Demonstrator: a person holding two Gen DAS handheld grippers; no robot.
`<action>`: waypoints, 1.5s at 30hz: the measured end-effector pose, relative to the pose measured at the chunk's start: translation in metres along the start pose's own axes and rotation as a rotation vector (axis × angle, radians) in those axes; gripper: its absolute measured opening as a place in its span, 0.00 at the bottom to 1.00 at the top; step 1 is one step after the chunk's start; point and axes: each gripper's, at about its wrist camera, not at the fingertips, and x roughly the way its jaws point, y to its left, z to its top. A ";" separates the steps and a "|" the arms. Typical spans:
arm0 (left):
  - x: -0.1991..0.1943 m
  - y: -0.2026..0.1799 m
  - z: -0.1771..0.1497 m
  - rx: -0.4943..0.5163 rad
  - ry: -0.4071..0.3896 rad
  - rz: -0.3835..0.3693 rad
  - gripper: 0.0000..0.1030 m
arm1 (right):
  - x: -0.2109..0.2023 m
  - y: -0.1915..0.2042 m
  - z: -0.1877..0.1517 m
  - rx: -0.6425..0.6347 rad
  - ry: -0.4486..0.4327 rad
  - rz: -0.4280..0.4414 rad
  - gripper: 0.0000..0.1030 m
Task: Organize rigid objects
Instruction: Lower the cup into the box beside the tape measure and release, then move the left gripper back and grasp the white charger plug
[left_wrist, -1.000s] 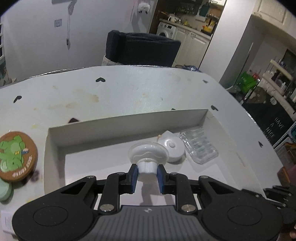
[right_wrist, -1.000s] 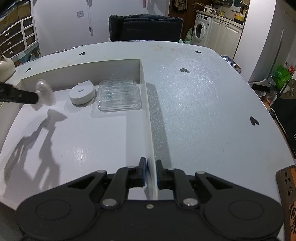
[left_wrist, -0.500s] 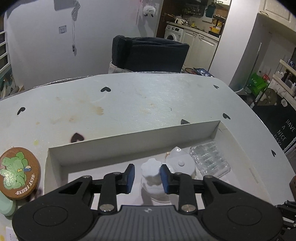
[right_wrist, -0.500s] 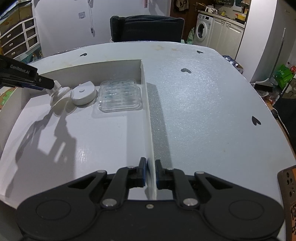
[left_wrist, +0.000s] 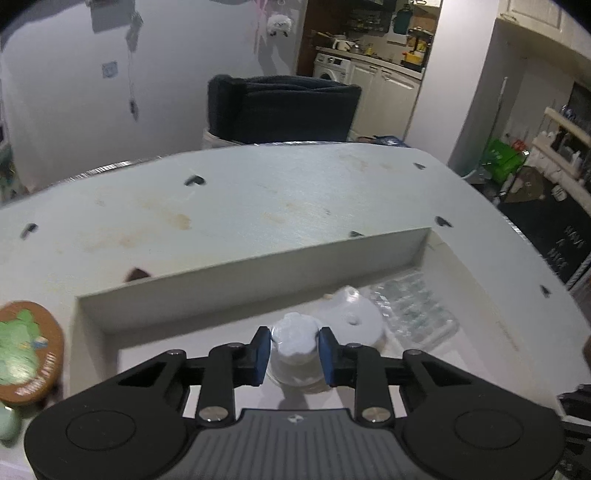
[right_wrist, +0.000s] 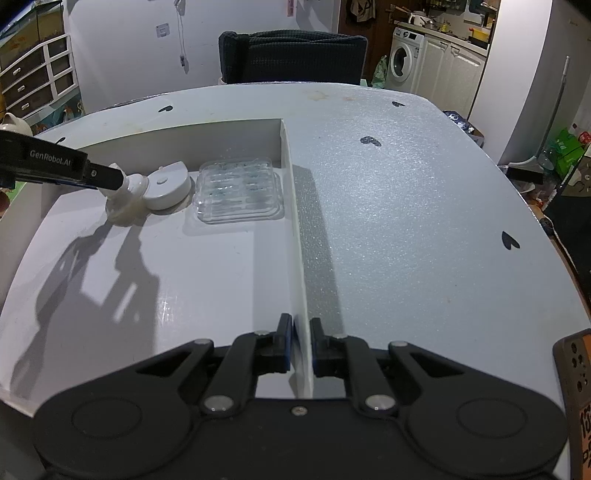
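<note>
While our left gripper (left_wrist: 294, 349) reaches into the shallow white cardboard box (left_wrist: 251, 273), its blue pads flank a small white plastic suction-cup knob (left_wrist: 294, 341). The jaws have just been narrowing again after easing apart; in the left wrist view a thin gap shows beside each pad, so we read the knob as released, between the jaws but not pressed. In the right wrist view the knob's wide base (right_wrist: 123, 210) sits on the box floor, near the far wall at about ten o'clock. Touching it at its three o'clock is a round white plastic disc with a flat side (right_wrist: 166, 184), and just beyond that, at three o'clock again, lies a clear ribbed plastic blister tray (right_wrist: 240, 190) against the box's right wall.

Our right gripper (right_wrist: 299, 345) is clenched on that right wall (right_wrist: 295, 236), one pad inside, one outside, at six o'clock.

On the white table (left_wrist: 240, 206), at nine o'clock outside the box, lies a brown round coaster with a green figure (left_wrist: 24, 350).
</note>
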 end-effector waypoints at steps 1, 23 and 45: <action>-0.001 0.001 0.001 0.006 -0.005 0.013 0.29 | 0.000 0.000 0.000 0.000 0.000 0.000 0.11; -0.040 0.010 -0.028 0.013 0.006 -0.027 0.87 | 0.001 0.000 0.000 -0.009 0.001 -0.003 0.11; -0.180 0.039 -0.120 0.045 -0.261 -0.060 1.00 | 0.000 0.003 -0.001 -0.013 -0.004 -0.011 0.11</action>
